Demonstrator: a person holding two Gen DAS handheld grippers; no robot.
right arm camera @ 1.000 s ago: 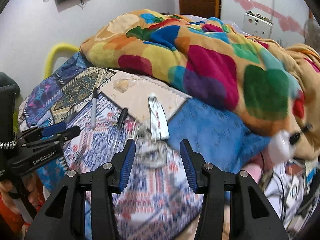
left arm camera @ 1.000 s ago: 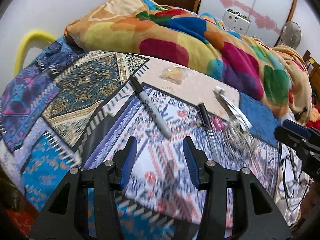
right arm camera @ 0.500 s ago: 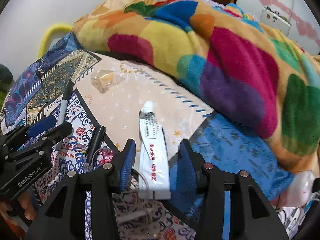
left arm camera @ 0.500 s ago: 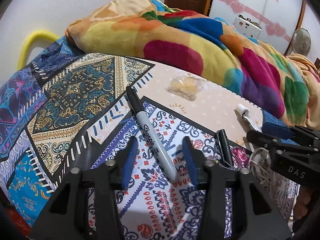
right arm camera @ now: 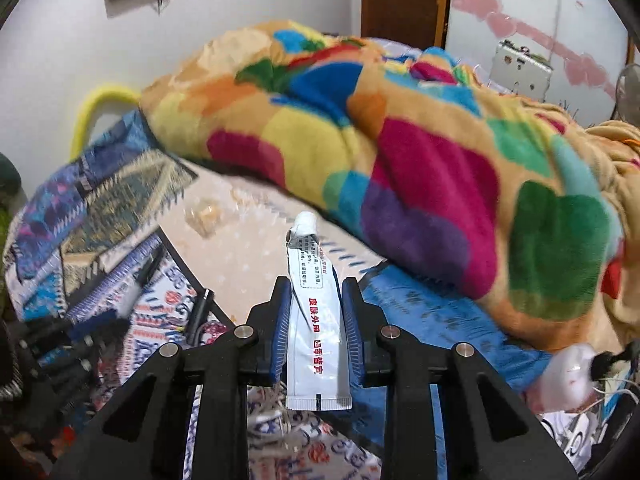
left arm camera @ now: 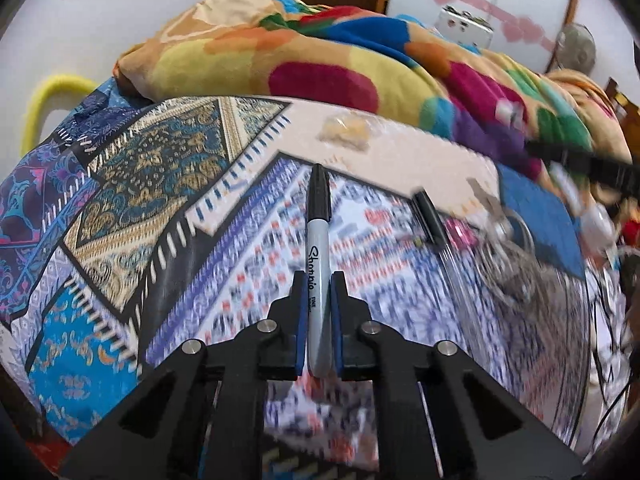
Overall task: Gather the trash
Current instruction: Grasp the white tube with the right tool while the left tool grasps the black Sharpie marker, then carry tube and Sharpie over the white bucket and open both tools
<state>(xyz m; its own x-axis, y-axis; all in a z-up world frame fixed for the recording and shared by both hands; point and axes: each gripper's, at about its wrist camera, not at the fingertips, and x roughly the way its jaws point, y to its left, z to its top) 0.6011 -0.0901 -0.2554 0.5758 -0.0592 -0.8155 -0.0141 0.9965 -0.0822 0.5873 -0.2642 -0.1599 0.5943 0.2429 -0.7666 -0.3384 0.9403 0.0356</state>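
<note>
My left gripper (left arm camera: pixel 319 286) is shut on a grey Sharpie marker (left arm camera: pixel 318 236) with a black cap, which points away along the fingers above the patterned bedsheet (left arm camera: pixel 160 208). My right gripper (right arm camera: pixel 314 292) is shut on a white ointment tube (right arm camera: pixel 316 312) with red print, its cap end pointing away. A crumpled clear wrapper (left arm camera: pixel 346 132) lies on the pale patch of sheet; it also shows in the right wrist view (right arm camera: pixel 204 214). A black pen (left arm camera: pixel 430 220) lies right of the marker.
A multicoloured heart blanket (right arm camera: pixel 400 140) is heaped along the far side of the bed. A tangle of wire (left arm camera: pixel 516 264) lies at the right by a blue patch. A yellow bed rail (left arm camera: pixel 48 96) curves at the left. A door and wardrobe stand behind.
Both grippers went from open to shut. The left one closed on the marker and lifted it; the right one closed on the ointment tube and lifted it off the sheet.
</note>
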